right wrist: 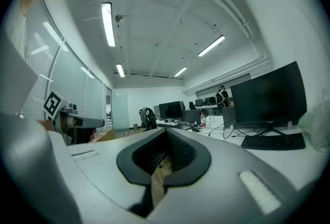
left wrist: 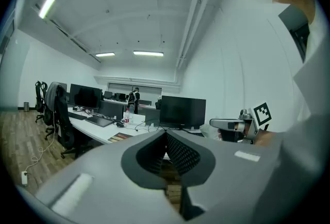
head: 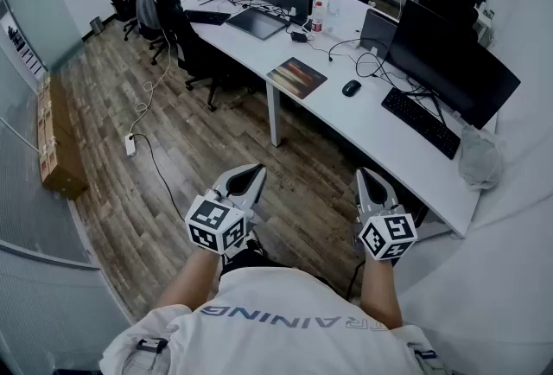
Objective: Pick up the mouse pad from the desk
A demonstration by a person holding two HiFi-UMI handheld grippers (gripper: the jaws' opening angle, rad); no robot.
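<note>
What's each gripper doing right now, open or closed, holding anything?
Left gripper: closed, fingers together, holding nothing.
Right gripper: closed, fingers together, holding nothing.

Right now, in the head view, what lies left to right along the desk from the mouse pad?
Striped brown rectangular mouse pad, small black computer mouse, black keyboard, crumpled translucent plastic bag.

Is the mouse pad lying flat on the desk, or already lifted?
The mouse pad lies flat on the desk, beside the mouse. The left claw and right claw are both shut, empty, away from it.
</note>
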